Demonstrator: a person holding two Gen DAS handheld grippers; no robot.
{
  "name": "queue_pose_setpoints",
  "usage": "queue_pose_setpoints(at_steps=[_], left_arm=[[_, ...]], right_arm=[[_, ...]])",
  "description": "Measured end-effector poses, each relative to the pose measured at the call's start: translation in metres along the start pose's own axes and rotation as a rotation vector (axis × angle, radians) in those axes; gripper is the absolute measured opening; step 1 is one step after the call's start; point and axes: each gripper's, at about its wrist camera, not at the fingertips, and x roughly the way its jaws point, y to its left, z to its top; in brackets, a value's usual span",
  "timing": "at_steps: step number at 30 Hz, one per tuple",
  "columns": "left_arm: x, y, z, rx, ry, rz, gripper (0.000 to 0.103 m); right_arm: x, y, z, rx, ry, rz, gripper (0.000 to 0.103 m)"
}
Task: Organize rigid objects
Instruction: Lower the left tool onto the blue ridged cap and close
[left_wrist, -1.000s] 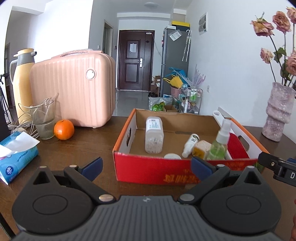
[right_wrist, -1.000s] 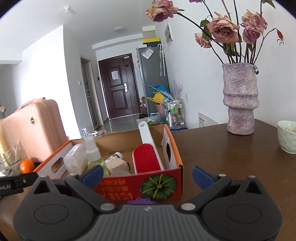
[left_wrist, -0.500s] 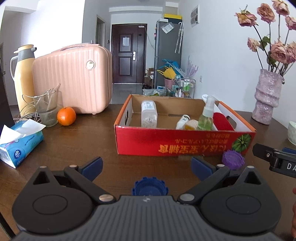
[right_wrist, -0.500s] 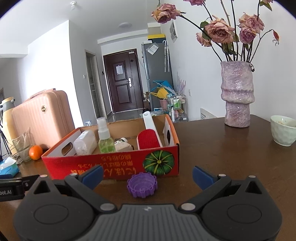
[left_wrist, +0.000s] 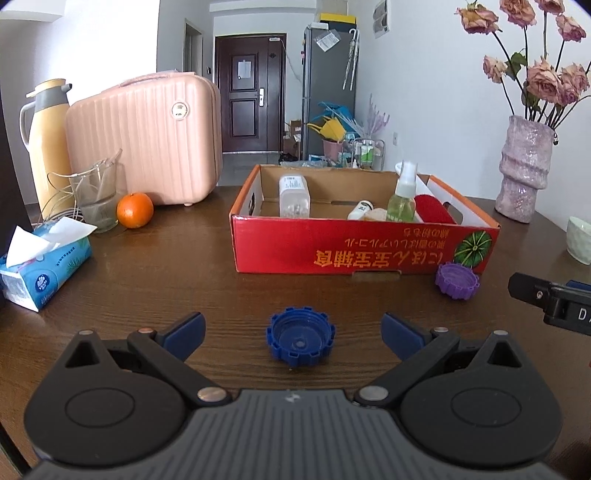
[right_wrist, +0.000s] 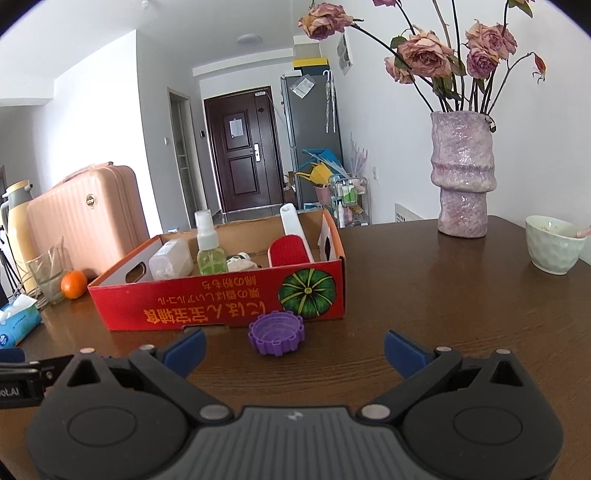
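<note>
The left tongs are sitting wide open and gripping nothing, framing the blue cap that is lying open side up on the counter in the lower middle of the left wrist view, which is probably why they are spread so far: the cap is fitting between the pads with room on both sides. The right tongs are gaping just as wide, also holding nothing, and are facing the purple cap, which is resting at the centre of the right wrist view, just in front of the red cardboard box near its pumpkin picture. That box is already carrying a spray bottle, a white jar and a red lint brush, so it is likely serving as the collecting place, and both loose caps are probably waiting to go in.
</note>
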Motion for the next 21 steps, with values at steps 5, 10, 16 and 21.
queue_pose_setpoints(at_steps=[5,10,16,21], left_arm=[[0.012,-0.001,-0.002,0.007,0.042,0.004,0.103],[0.037,0.005,-0.002,-0.011,0.127,0.023,0.103],[0.056,0.004,-0.001,-0.013,0.164,0.042,0.103],[0.067,0.0,0.001,-0.01,0.175,0.054,0.103]], right_arm=[[0.001,-0.001,0.0,0.004,0.002,-0.002,0.103],[0.003,0.0,-0.001,0.002,0.007,-0.007,0.103],[0.006,0.0,-0.003,-0.003,0.017,-0.012,0.103],[0.008,0.001,-0.004,-0.007,0.021,-0.017,0.103]])
